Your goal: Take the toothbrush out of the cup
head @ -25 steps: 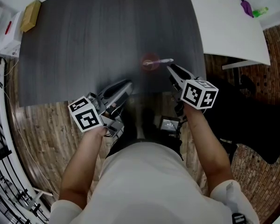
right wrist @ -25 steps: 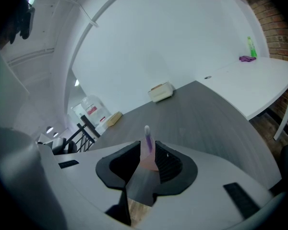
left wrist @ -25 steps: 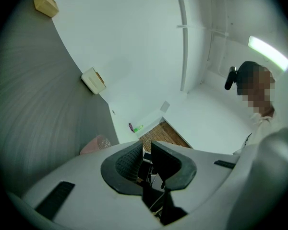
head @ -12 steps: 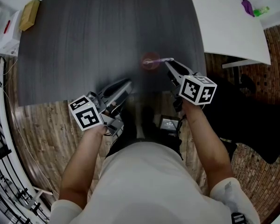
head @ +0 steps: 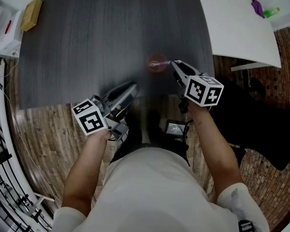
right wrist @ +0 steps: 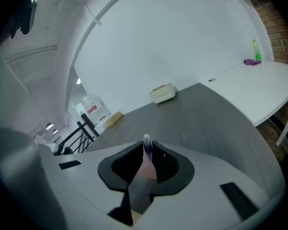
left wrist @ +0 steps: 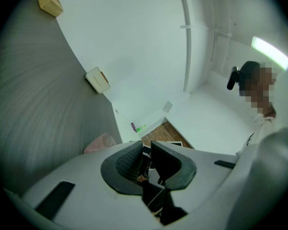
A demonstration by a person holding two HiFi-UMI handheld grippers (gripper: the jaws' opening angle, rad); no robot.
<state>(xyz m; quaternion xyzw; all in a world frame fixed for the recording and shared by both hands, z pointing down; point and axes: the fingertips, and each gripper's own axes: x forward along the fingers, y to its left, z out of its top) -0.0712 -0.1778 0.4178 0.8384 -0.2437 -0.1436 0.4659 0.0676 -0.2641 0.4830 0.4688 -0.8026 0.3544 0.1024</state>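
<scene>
Head view: the right tool [head: 176, 65] reaches over the near part of the dark desk [head: 96, 37], its tips just beside the pink cup [head: 156, 64]. A pale toothbrush [head: 167, 62] runs from the cup's rim to those tips; I cannot tell how much of it sits inside the cup. Right gripper view: the jaws are pressed almost together on the toothbrush, whose white-and-purple handle stands up between the pads [right wrist: 158, 158], its rounded end poking out just past them. The left tool [head: 128, 88] hangs over the desk's near edge, well apart from the cup and to its left. Left gripper view: its jaws are drawn in to a narrow slit with nothing gripped between them, and the cup shows low on the desk, just above the left jaw. A tan box [head: 31, 14] lies at the desk's far left corner.
</scene>
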